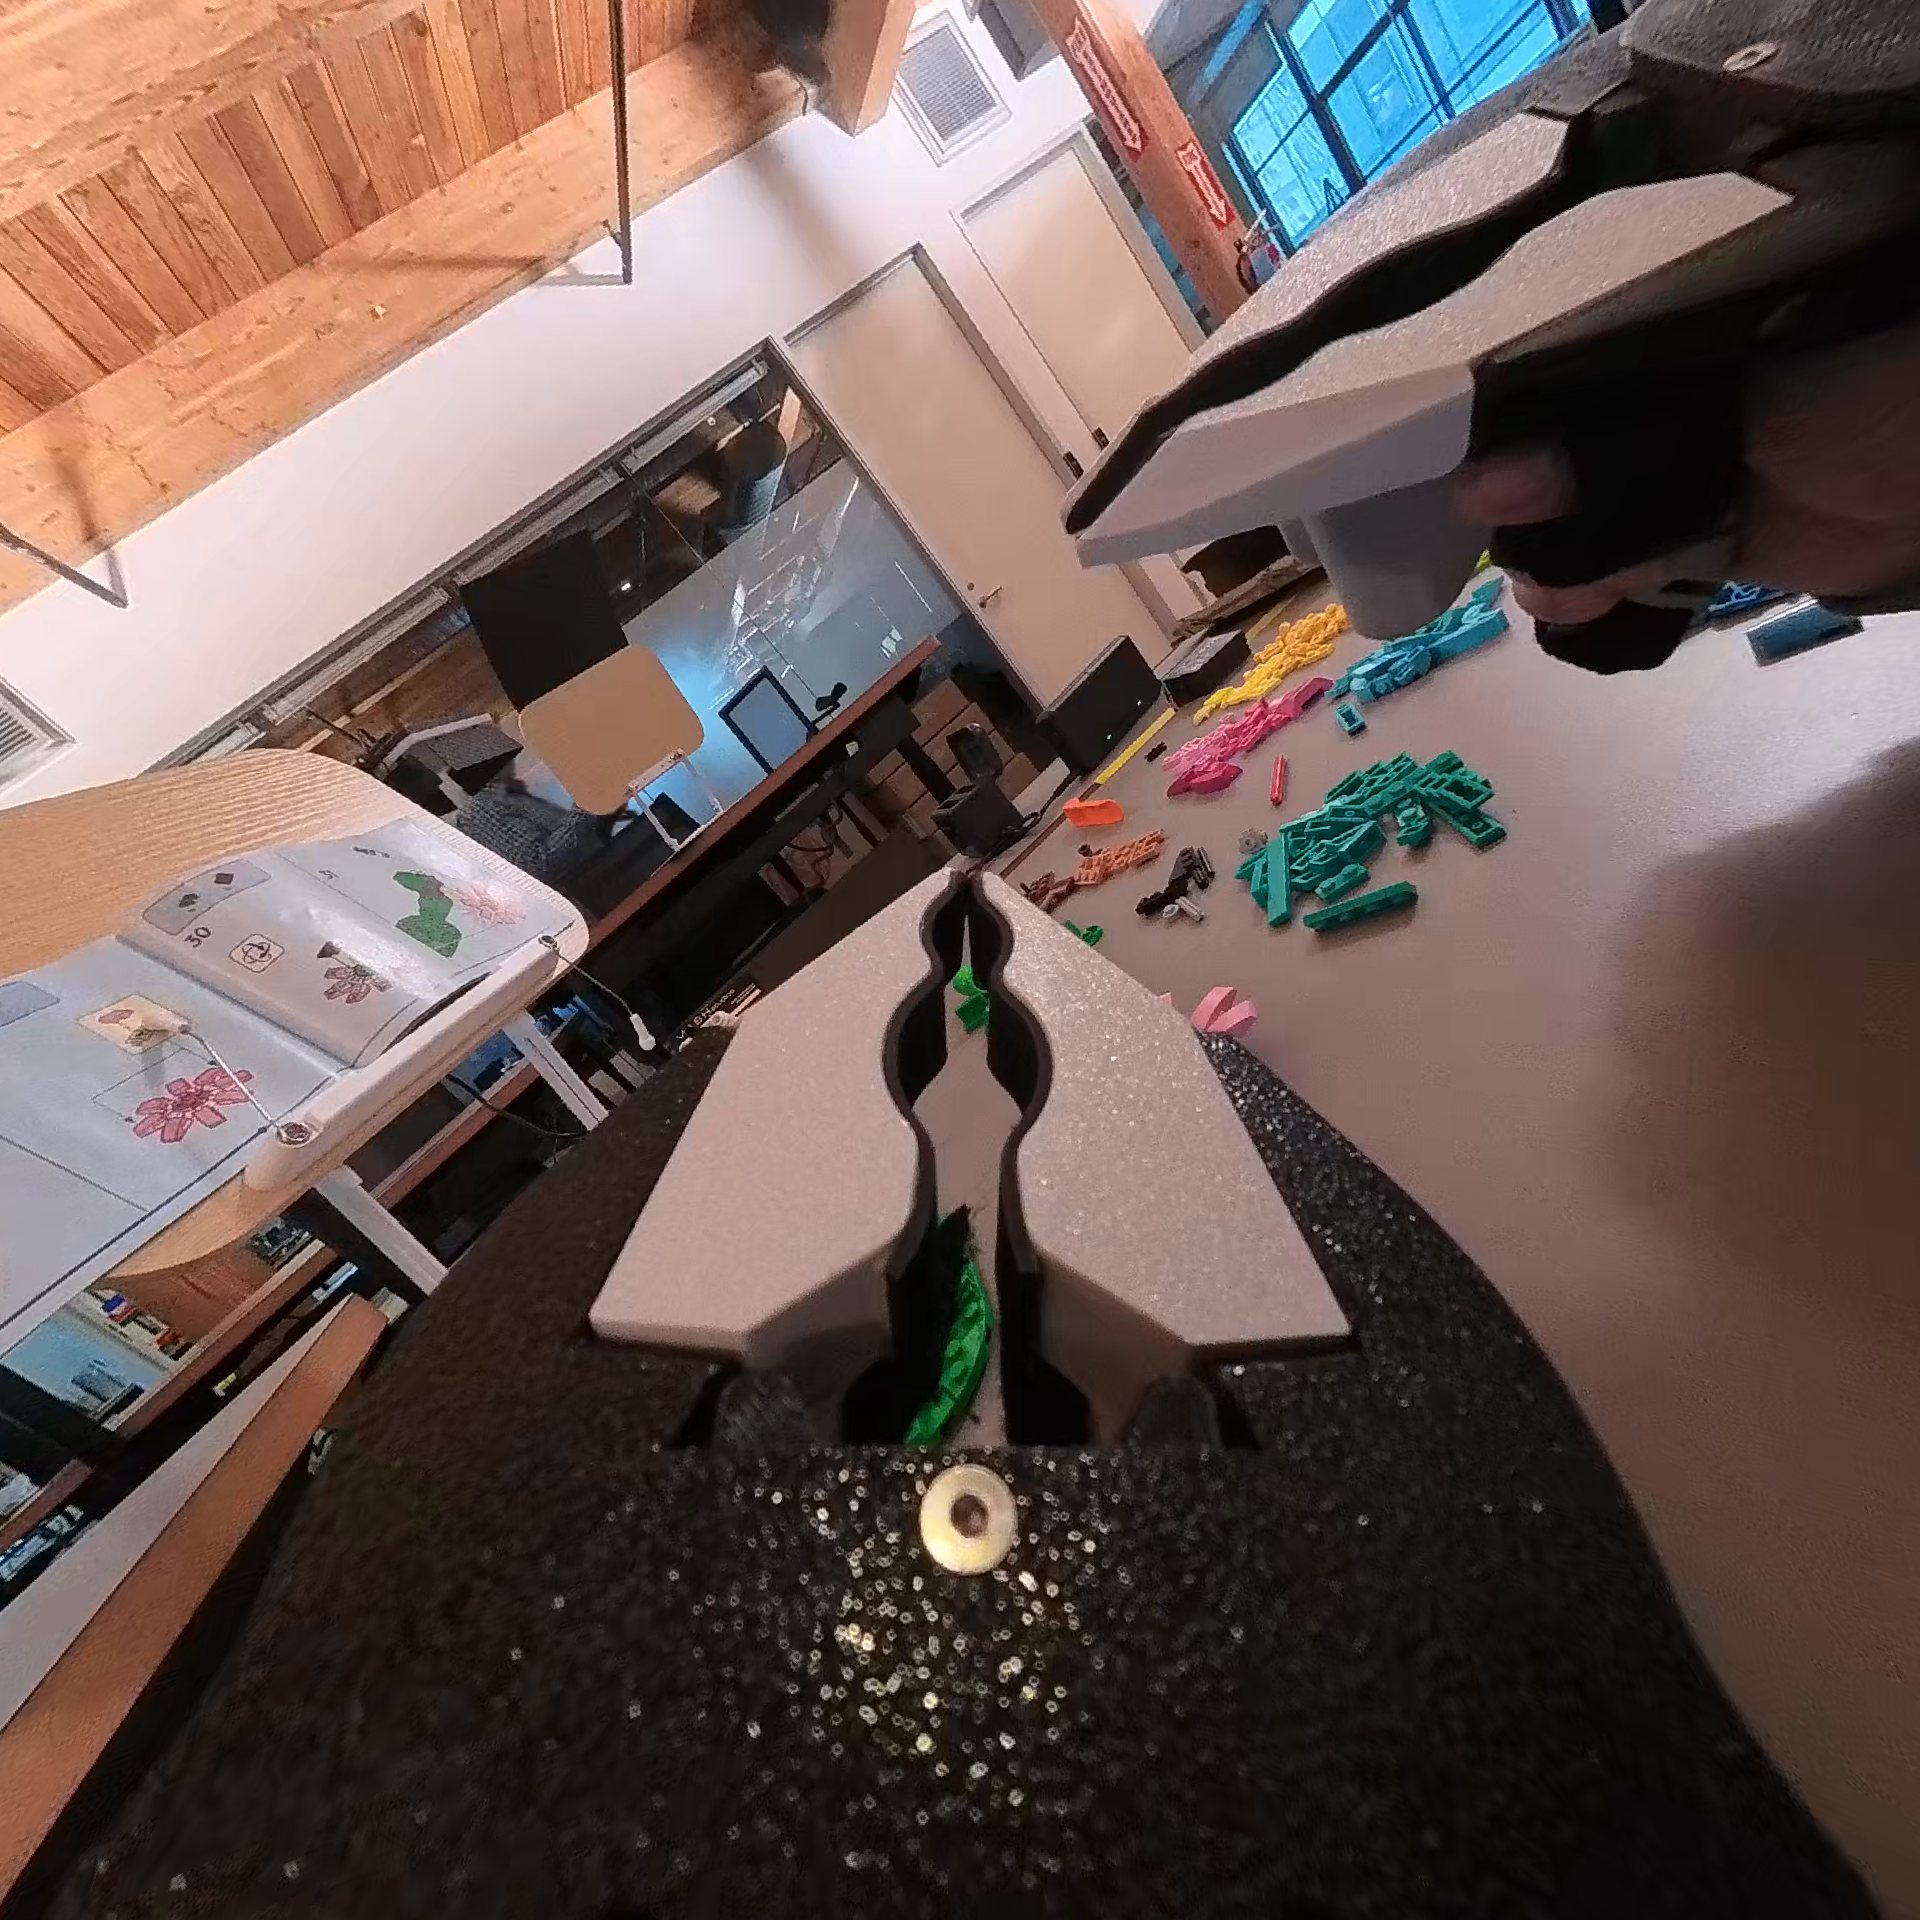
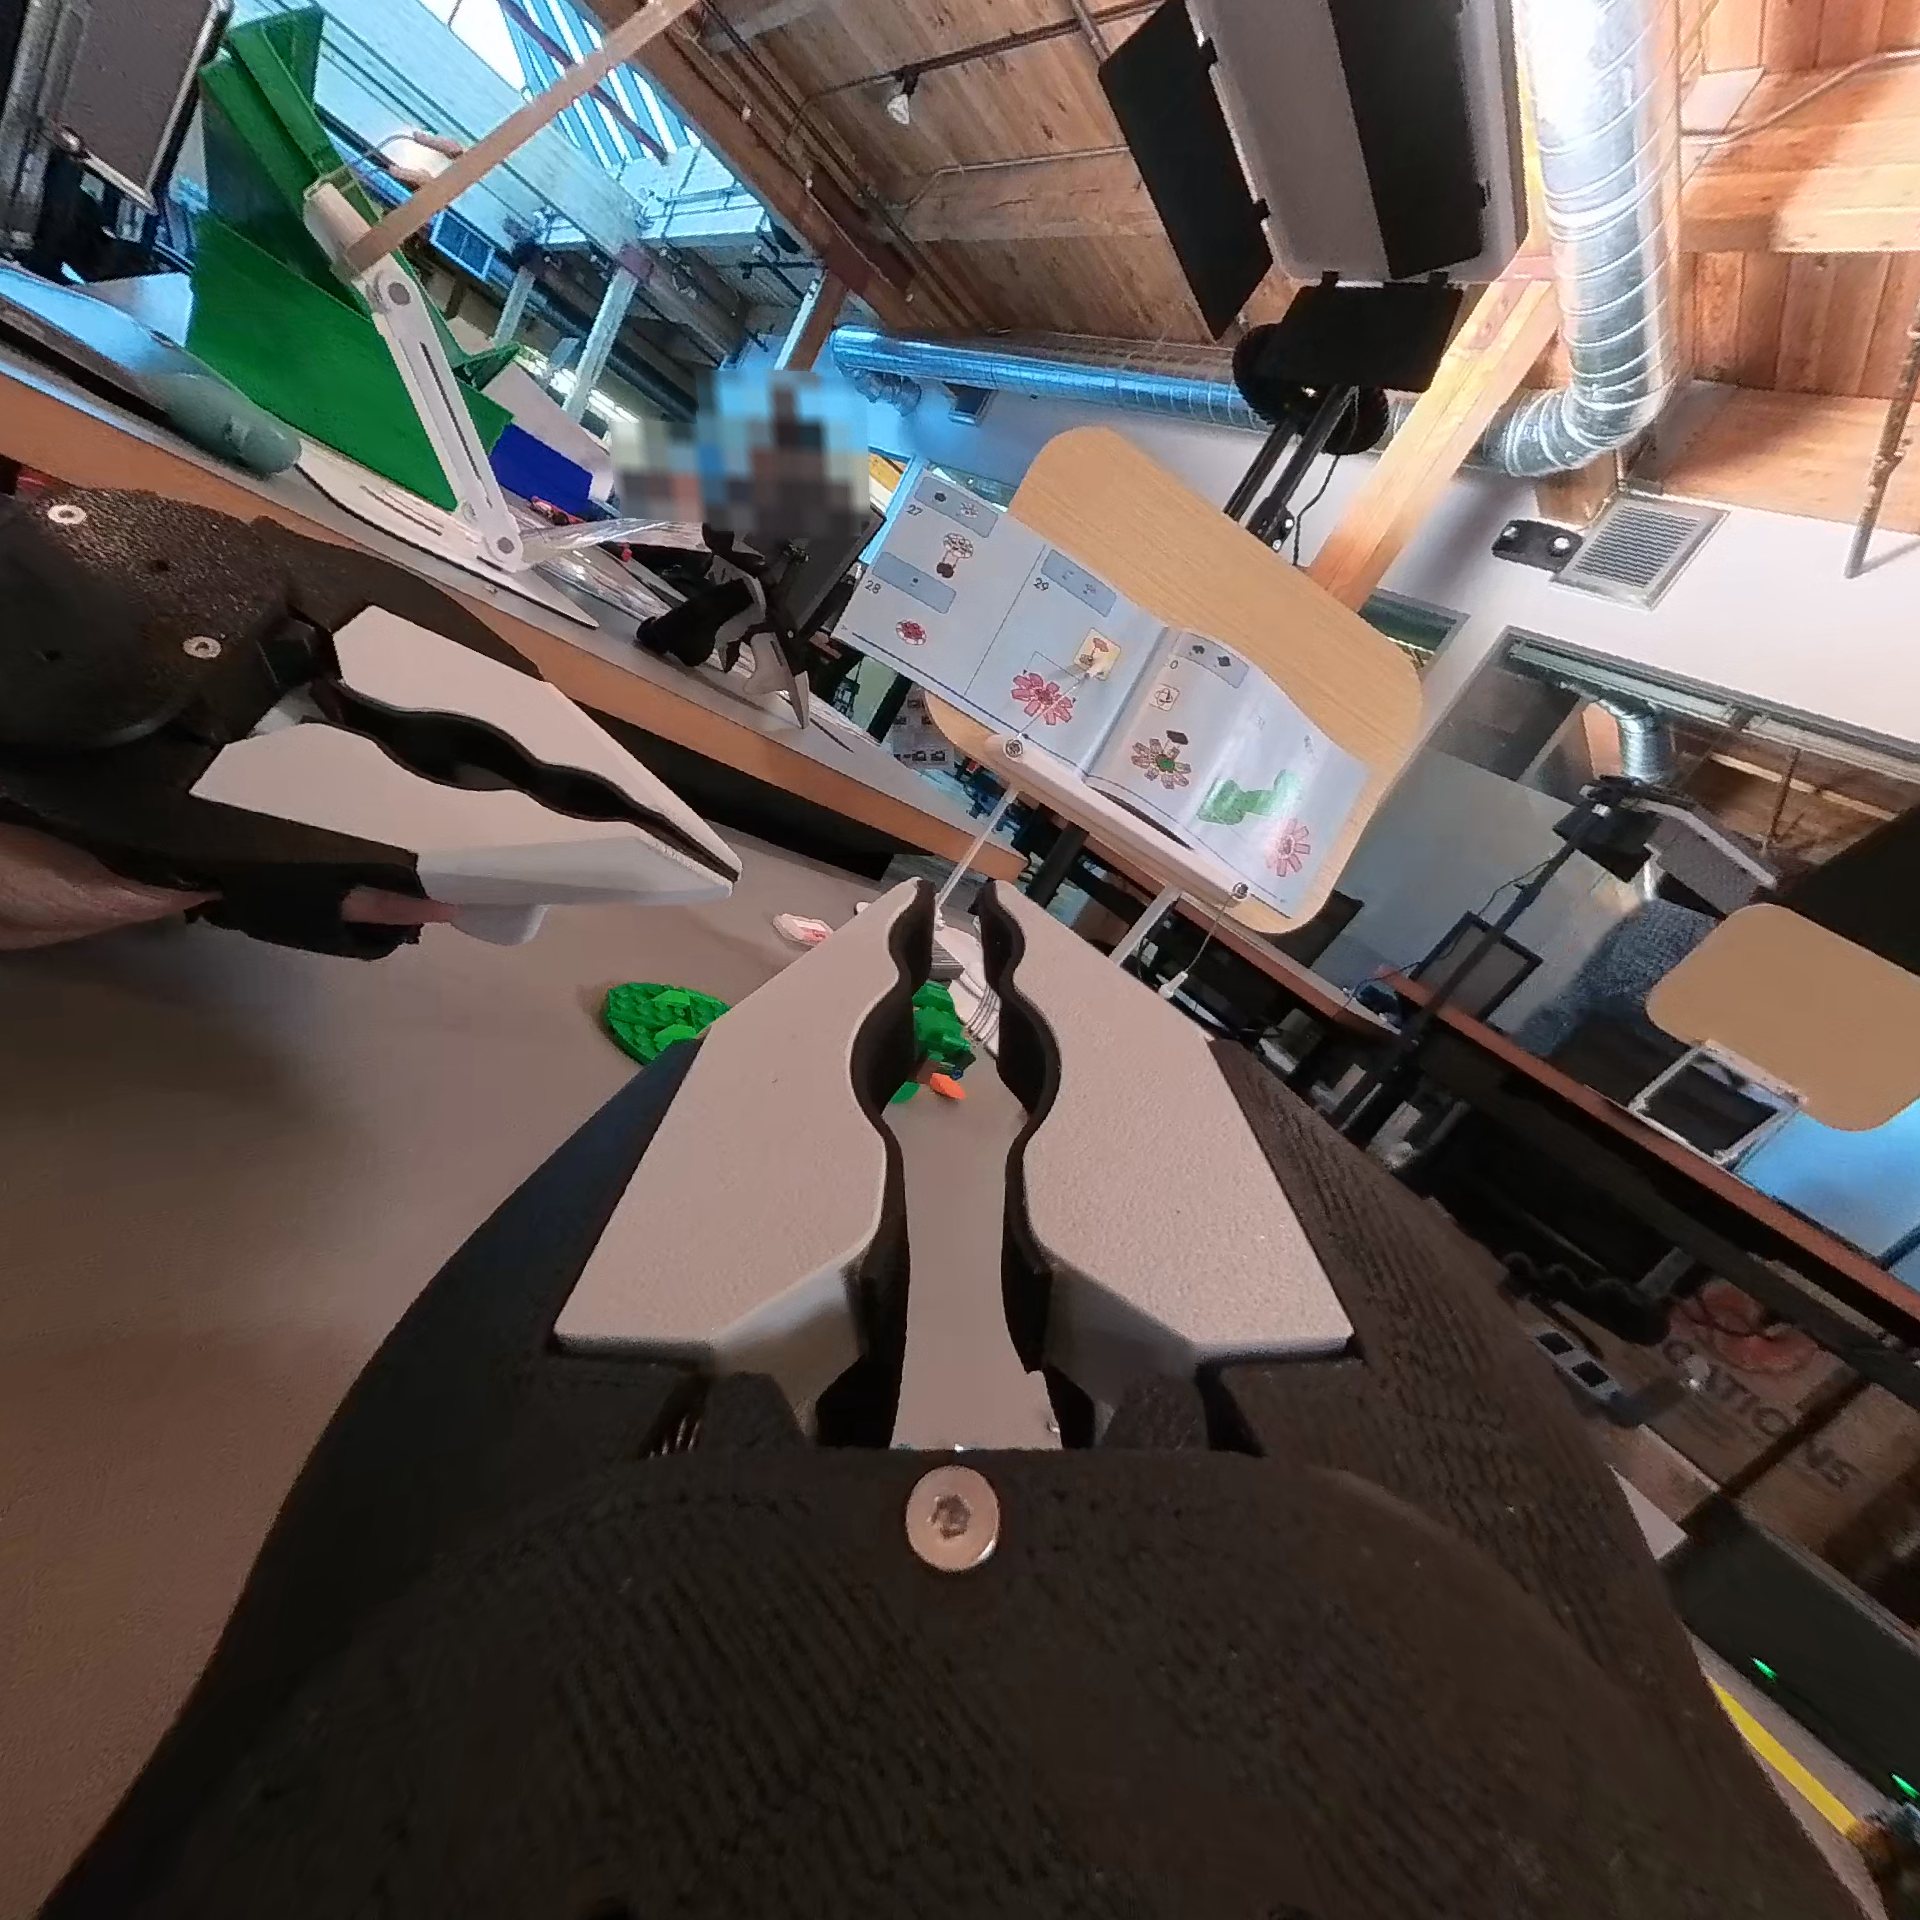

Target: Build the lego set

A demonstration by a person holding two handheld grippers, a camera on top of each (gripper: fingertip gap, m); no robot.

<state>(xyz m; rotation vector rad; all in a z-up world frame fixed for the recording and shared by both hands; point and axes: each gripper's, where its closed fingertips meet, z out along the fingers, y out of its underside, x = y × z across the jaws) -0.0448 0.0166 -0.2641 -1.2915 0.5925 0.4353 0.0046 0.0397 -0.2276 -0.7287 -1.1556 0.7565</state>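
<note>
In the left wrist view my left gripper [image 1: 966, 881] is shut, its tips touching with nothing seen between them; it is raised above the grey table [image 1: 1558, 1091]. A small bright green piece [image 1: 972, 1000] lies on the table behind its fingers. My right gripper [image 2: 951, 894] is open by a narrow gap and nothing shows between its tips; it also shows in the left wrist view [image 1: 1076, 520]. Beyond it on the table lie a round green plate build [image 2: 665, 1013] and a green build with an orange piece [image 2: 940, 1044]. The left gripper [image 2: 727, 871] shows shut at the left.
Sorted piles lie on the table: teal-green [image 1: 1371, 831], magenta [image 1: 1236, 738], yellow [image 1: 1299, 644], cyan [image 1: 1423, 644], salmon-brown [image 1: 1112, 862], black [image 1: 1174, 888]. A pink piece [image 1: 1226, 1008] lies near. An open instruction booklet rests on a wooden stand [image 2: 1122, 707] at the table's far edge. About 7 cm separates my left fingertips from my right.
</note>
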